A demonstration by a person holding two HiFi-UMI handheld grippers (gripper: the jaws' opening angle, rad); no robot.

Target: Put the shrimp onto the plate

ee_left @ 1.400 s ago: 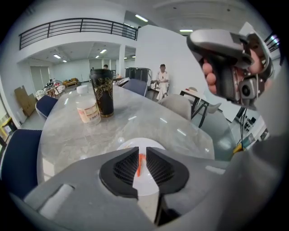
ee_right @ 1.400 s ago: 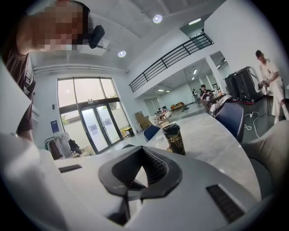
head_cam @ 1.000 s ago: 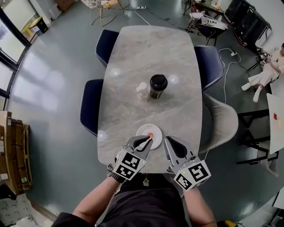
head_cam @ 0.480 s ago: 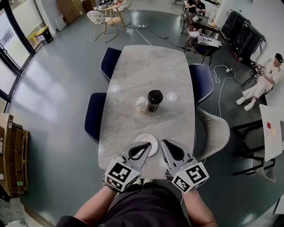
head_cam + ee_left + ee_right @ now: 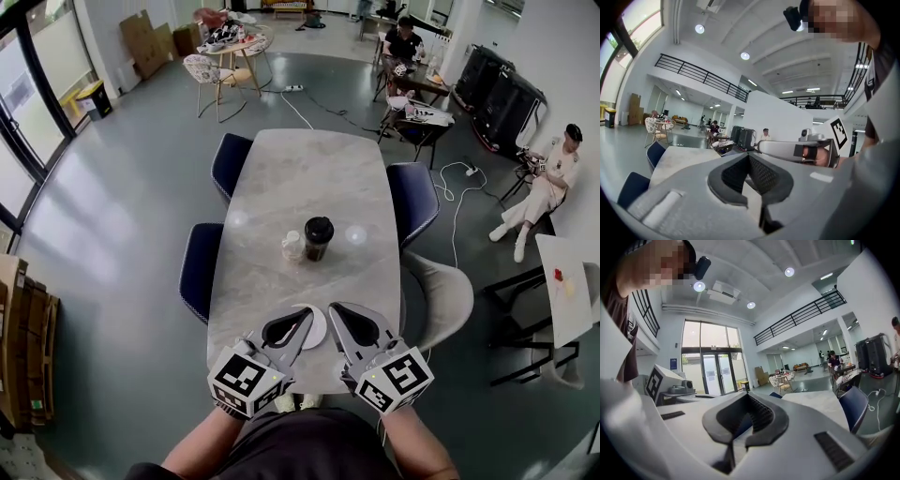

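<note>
Nearest you, both tongs are raised level and point out over the room, not down at the table. Your left gripper (image 5: 306, 316) has its jaws pressed together at the tips, and the oval gap behind them is empty. The left gripper view (image 5: 749, 157) confirms there is nothing between them. Your right gripper (image 5: 336, 311) is the same in its own view (image 5: 749, 397): tips meeting, nothing held. The two stand side by side with their noses angled toward each other at 12 o'clock.

Just ahead, the plate (image 5: 319, 330) sits near your edge of the table (image 5: 309, 178). It lies directly beneath the left gripper's nose, which covers most of it. Only a sliver shows between the two grippers, at about 8 o'clock from the right gripper's tips.

No view shows the shrimp. If it lies on or beside the plate, the left gripper hides it, so you cannot tell its position or its long axis. By my reading the left gripper is the nearer one to the plate. You need to tip it down or draw it back toward 6 o'clock before you can judge a pick.

Farther out at 12 o'clock stands a dark-lidded cup (image 5: 318, 237). A small clear jar (image 5: 292, 247) sits just beside it at its 9 o'clock, well apart from the plate.
</note>
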